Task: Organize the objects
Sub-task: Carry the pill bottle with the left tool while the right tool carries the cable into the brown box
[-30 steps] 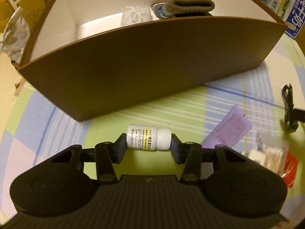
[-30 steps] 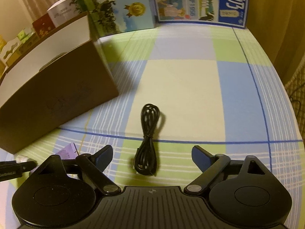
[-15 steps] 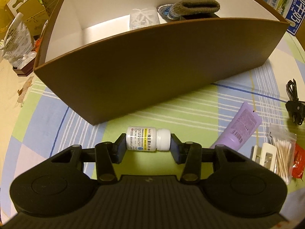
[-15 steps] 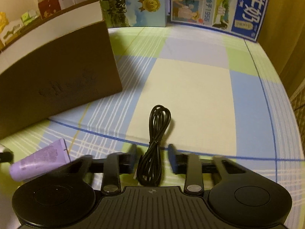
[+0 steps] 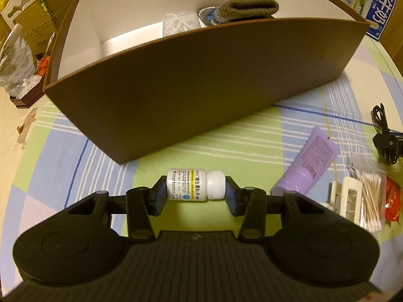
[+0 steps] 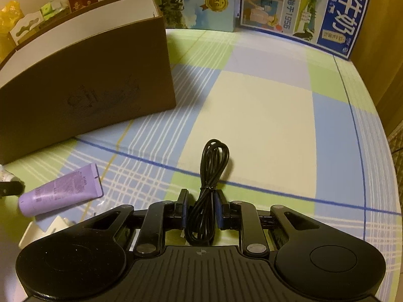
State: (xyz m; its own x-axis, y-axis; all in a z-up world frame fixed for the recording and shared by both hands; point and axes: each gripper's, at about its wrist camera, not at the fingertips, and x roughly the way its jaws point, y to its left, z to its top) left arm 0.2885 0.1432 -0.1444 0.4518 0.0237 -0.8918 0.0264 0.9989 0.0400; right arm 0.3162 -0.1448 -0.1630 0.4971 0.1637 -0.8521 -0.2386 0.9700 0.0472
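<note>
My left gripper (image 5: 196, 193) is shut on a small white pill bottle (image 5: 196, 185), held sideways above the checked cloth, just in front of the brown box (image 5: 201, 80). The box is white inside and holds a folded grey cloth (image 5: 248, 8) and a clear packet (image 5: 180, 25). My right gripper (image 6: 202, 210) is shut on a coiled black cable (image 6: 209, 176), whose loop sticks out ahead over the cloth. A purple tube (image 5: 308, 162) lies between the two grippers, also seen as the purple tube (image 6: 61, 190) in the right wrist view.
A bag of cotton swabs (image 5: 369, 196), a white clip (image 5: 346, 198) and a red packet (image 5: 393, 202) lie at the right of the left wrist view. Milk cartons (image 6: 304, 7) stand along the table's far edge. Boxes and bags (image 5: 22, 37) crowd the left of the brown box.
The right gripper closed on the black cable and lifted it slightly. The left gripper rose with the pill bottle, so more of the box interior shows.
</note>
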